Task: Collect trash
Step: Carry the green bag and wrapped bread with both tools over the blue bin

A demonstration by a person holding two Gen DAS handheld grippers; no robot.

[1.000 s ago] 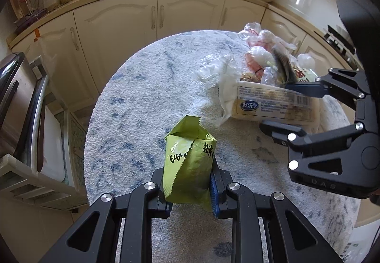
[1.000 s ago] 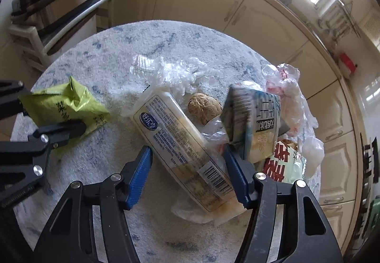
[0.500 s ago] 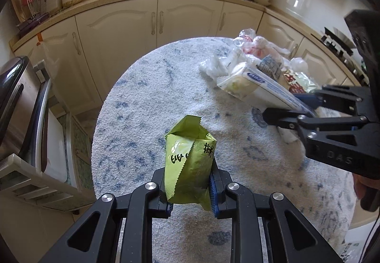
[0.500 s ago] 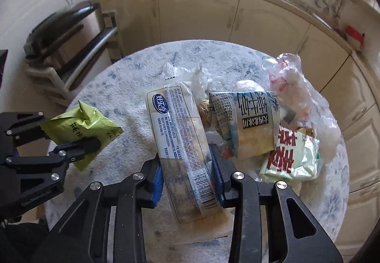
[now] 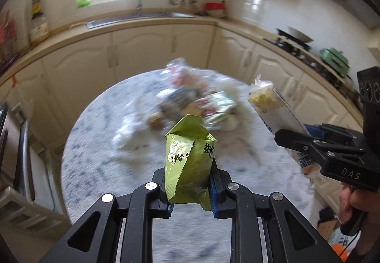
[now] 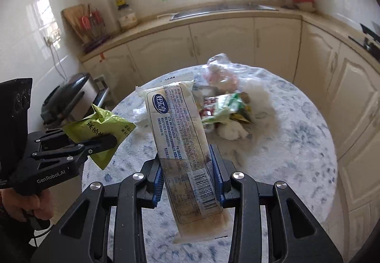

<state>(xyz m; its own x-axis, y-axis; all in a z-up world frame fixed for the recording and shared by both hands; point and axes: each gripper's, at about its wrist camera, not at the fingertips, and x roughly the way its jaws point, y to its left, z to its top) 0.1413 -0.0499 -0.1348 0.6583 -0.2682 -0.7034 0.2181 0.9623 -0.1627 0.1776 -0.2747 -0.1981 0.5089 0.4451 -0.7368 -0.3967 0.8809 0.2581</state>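
two pieces of trash are now off the table (image 6: 296, 144), one per gripper. a second ago the right gripper (image 6: 187, 175) stood spread either side of the long clear wrapper (image 6: 180, 130) while it lay on the table in the pile; its jaws have closed since, and the blue pads now pinch the wrapper across its lower third. the wrapper is lifted clear and hangs in the air, top end tilted away toward the cupboards, bottom end drooping below the pads. in the left wrist view the same wrapper (image 5: 268, 106) juts up and left out of the right gripper (image 5: 299, 134), above the table edge.

the left gripper (image 5: 190, 184) is unchanged in grip: jaws pressed together on the green snack packet (image 5: 190, 163), which stands upright between the pads, folded top pointing up. both views sit higher above the table than a second ago, and the table is motion-blurred in the left one, so both hands look to be carrying away.

meaning for the task: the pick is done for these two items, drop-off likely next. no bin is visible in either view, so the destination can't be called.

left behind: the remaining pile (image 6: 225, 106) of crumpled plastic and a red and green packet, mid table, well apart from both grippers. a walnut-like lump (image 5: 155, 120) sits beside it. more trips are needed.
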